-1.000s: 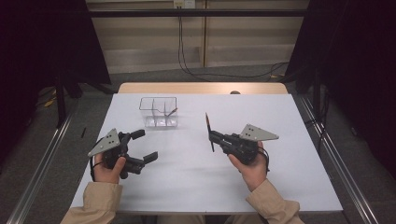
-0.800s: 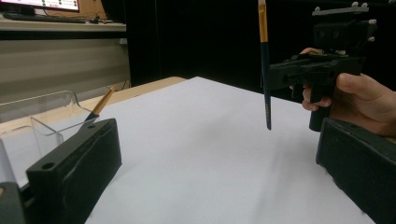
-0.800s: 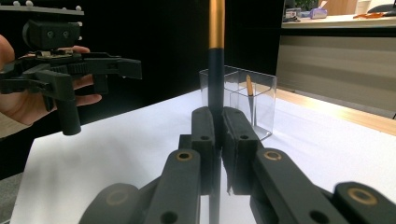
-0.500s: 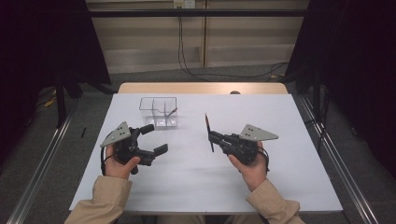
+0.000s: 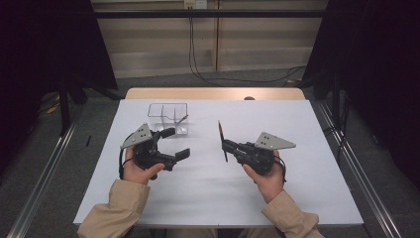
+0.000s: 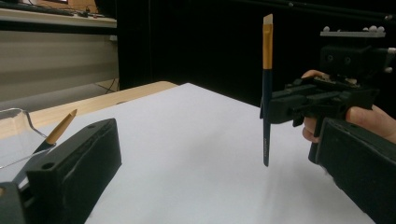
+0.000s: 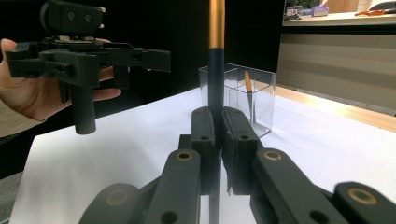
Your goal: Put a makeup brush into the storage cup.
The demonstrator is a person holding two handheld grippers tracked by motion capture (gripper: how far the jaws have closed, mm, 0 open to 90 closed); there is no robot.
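On the left half of the white desk, we see the left claw held above the surface in the person's left hand, its two black jaws spread wide with nothing between them. Just beyond it, toward the far edge of the desk, stands a clear plastic organizer divided into compartments; a second brush leans inside it, its tan tip rising above the rim in the left gripper view. Which compartment holds that brush we cannot tell.

Toward the middle, we find the paintbrush: a dark handle, an orange-gold ferrule and a pale tip. In the left gripper view it stands nearly upright, its lower end hanging clear above the desk.

To the right, the right claw is clamped on the dark handle of the paintbrush; in the right gripper view the two jaws press against the handle from either side, with the ferrule rising above them. The person's right hand carries this claw above the desk, well apart from the organizer. The two claws face each other across a bare stretch of desk.
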